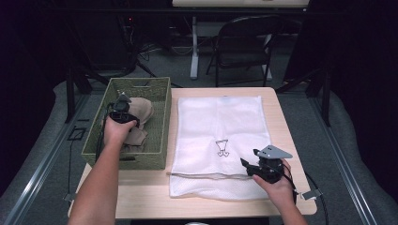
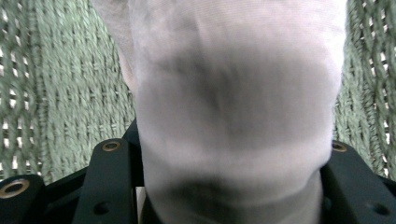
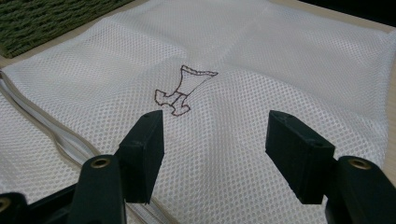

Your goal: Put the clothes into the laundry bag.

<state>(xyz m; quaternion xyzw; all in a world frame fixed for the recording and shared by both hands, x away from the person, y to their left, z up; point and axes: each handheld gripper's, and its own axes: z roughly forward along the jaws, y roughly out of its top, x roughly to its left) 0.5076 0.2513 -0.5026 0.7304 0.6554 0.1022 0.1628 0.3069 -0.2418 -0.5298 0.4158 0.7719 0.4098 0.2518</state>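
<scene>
Left gripper (image 1: 121,112) is sitting down inside the green woven rectangular basket (image 1: 159,122) at the table's left side, clamping a beige soft fabric garment (image 1: 141,112). In the left gripper view the beige cloth (image 2: 233,116) is bulging between the two black jaws, pads pressing on it from both sides, with basket weave (image 2: 56,93) showing behind. More beige fabric is lying bunched under the hand on the basket floor. Basket walls are standing all round the garment, the right wall between it and the bag.

White mesh zippered laundry bag (image 1: 218,140) is lying flat on the light wooden table (image 1: 141,197), just beside the basket, long axis running away from the person, zipper edge (image 1: 206,176) across the near end. A small dark outline logo (image 3: 183,89) is sitting mid-bag.

Right gripper (image 1: 256,166) is resting over the bag's near right corner, jaws standing apart with nothing between them, pointing toward the logo. A black folding chair (image 1: 244,47) is standing on the floor beyond the table.
</scene>
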